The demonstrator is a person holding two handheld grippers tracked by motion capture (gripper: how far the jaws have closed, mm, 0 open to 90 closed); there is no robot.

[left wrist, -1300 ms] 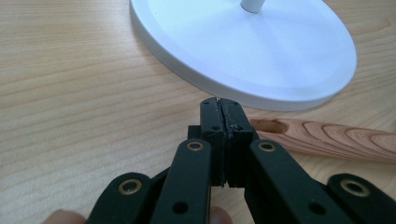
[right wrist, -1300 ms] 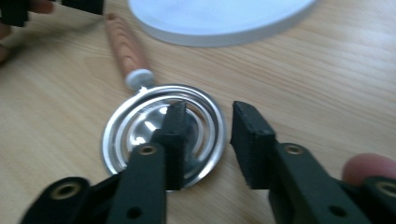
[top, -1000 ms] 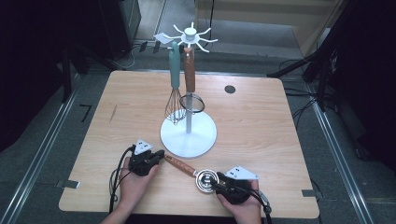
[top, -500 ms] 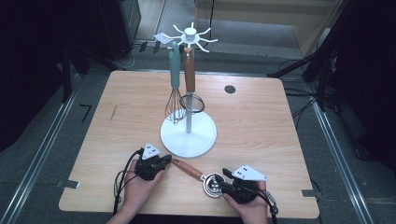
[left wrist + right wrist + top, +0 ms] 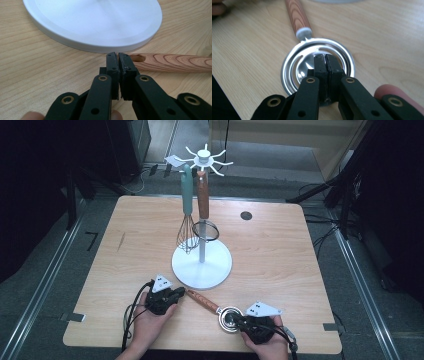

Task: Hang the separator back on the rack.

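Note:
A utensil with a striped wooden handle and a round slotted metal head lies flat on the table near the front edge. My left gripper is shut, its tips touching the handle's holed end, nothing between the jaws. My right gripper is shut too, its tips resting over the middle of the metal head; in the right gripper view the handle runs away from me.
A white utensil stand with a round base rises just behind the utensil. A teal-handled whisk and a wooden-handled strainer hang from it. A dark round hole sits at the table's back right.
Both grippers have shifted a little to the right and toward the table's front edge, and the utensil has slid along with them. Both stay shut.

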